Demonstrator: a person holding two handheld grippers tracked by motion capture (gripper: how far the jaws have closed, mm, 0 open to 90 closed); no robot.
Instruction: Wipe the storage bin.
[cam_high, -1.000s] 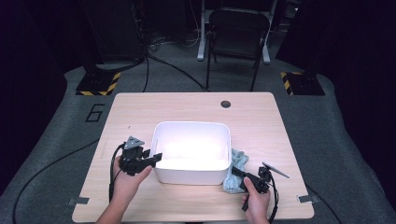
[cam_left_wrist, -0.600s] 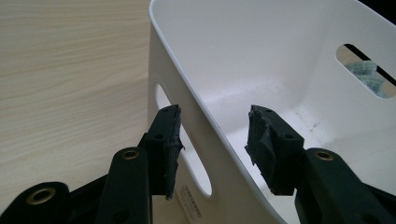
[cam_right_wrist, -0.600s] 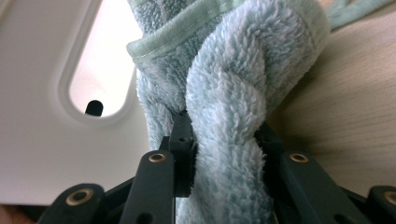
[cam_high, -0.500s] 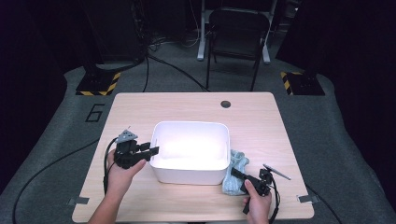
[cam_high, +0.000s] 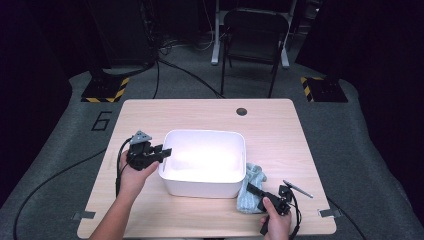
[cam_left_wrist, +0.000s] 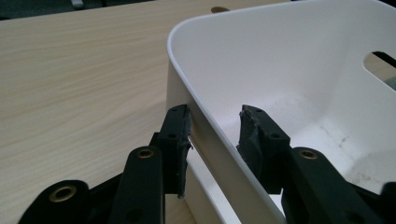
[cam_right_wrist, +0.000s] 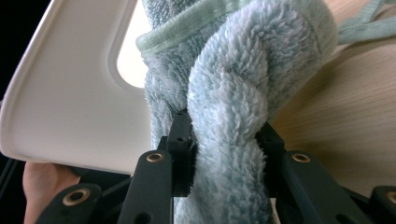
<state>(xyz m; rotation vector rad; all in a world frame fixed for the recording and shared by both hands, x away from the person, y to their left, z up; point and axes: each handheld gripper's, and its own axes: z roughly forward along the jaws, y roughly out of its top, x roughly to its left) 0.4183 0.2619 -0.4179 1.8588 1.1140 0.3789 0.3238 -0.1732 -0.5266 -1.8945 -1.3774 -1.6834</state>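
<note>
A white plastic tub (cam_high: 202, 132) stands in the middle of the wooden table (cam_high: 200, 112). My left gripper (cam_high: 167, 151) is at the tub's left side. In the left gripper view its jaws (cam_left_wrist: 215, 135) straddle the tub wall (cam_left_wrist: 280, 56). They have just been closing: the outer pad touches the wall and a gap remains at the inner pad. A light blue fluffy towel (cam_high: 252, 175) lies against the tub's front right corner. My right gripper (cam_high: 250, 189) is shut on a fold of the towel (cam_right_wrist: 243, 70), though its jaws (cam_right_wrist: 224, 135) have eased slightly apart.
The tub's handle cutout (cam_right_wrist: 128, 60) is close beside the towel. A round cable hole (cam_high: 242, 111) sits near the table's far edge. A black chair (cam_high: 255, 30) and two striped floor bases (cam_high: 106, 90) (cam_high: 322, 89) stand beyond the table.
My left gripper has moved away from the person, from the tub's front left corner along its left wall, and its jaws have narrowed around that wall. The right hand and towel stayed put.
</note>
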